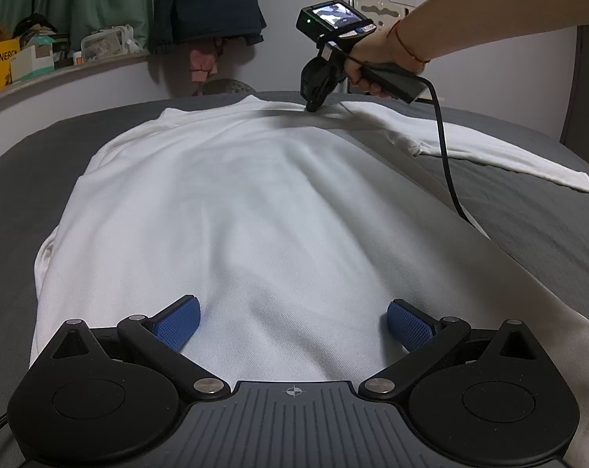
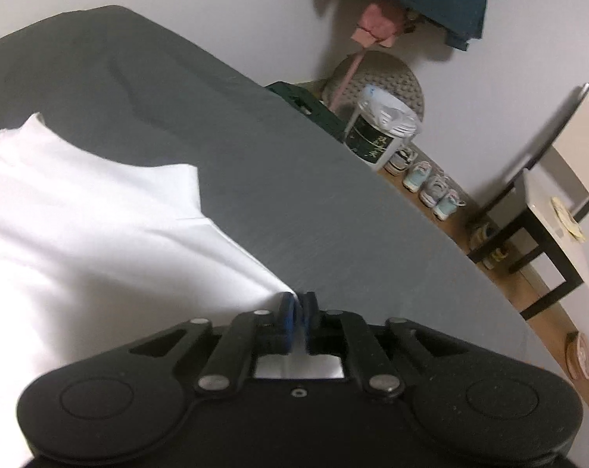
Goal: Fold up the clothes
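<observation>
A white long-sleeved shirt [image 1: 236, 210] lies spread on the grey bed [image 1: 528, 210]. One sleeve [image 1: 489, 148] stretches out to the right. My left gripper [image 1: 292, 321] is open, its blue pads [image 1: 177, 323] wide apart just over the near part of the shirt, holding nothing. My right gripper [image 1: 313, 107] is at the far end of the shirt, near the shoulder, tips down on the cloth. In the right wrist view the right gripper [image 2: 298, 306] is shut on a pinch of the white shirt [image 2: 80, 234], which pulls into a point between the pads.
The right gripper's black cable [image 1: 446, 156] hangs across the sleeve and bed. A shelf with boxes [image 1: 17, 62] runs along the far left wall. Beside the bed stand a bucket [image 2: 380, 132], several shoes [image 2: 430, 187] and a small table [image 2: 559, 226].
</observation>
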`<state>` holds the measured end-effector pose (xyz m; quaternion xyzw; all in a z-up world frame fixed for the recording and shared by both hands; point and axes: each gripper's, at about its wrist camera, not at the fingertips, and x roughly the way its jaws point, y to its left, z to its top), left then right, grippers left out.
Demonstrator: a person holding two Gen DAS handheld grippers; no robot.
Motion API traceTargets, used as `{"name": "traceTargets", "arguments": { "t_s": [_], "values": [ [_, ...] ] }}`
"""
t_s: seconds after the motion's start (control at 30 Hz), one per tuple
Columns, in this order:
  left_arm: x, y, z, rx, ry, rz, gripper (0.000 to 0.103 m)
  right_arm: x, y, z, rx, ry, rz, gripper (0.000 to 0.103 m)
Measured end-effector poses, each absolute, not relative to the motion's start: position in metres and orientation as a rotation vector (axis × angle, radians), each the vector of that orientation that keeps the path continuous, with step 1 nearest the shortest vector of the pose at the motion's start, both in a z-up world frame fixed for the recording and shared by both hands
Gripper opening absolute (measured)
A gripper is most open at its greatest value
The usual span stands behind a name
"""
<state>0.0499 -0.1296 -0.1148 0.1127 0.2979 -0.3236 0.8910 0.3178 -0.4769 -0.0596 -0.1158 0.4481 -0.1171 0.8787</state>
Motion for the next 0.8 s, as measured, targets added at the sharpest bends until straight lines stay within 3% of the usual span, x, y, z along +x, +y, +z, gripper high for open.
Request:
{"name": "traceTargets", "arguments": {
  "t_s": [0.03,0.23,0.37,0.57,0.8],
  "values": [
    [0.050,-0.130,-0.115,0.234,0.619,-0.672,0.102,0.312,-0.479,-0.054,-0.227,0.921,-0.241,0.032],
    [0.050,-0.130,-0.113,0.235,0.623,-0.672,0.102,0.262,-0.512,-0.028,-0.026,0.921,-0.259,0.032],
    [0.051,-0.128,-0.109,0.230,0.632,-0.679,0.102,0.174,-0.518,-0.023,0.304,0.893,-0.233,0.032],
    [0.048,-0.104,-0.087,0.071,0.611,-0.784,0.102,0.034,-0.483,-0.067,0.755,0.911,-0.177,0.032],
    [0.023,-0.086,-0.058,0.044,0.453,-1.117,0.102,-0.051,-0.441,-0.087,0.810,0.949,-0.128,0.031]
  ]
}}
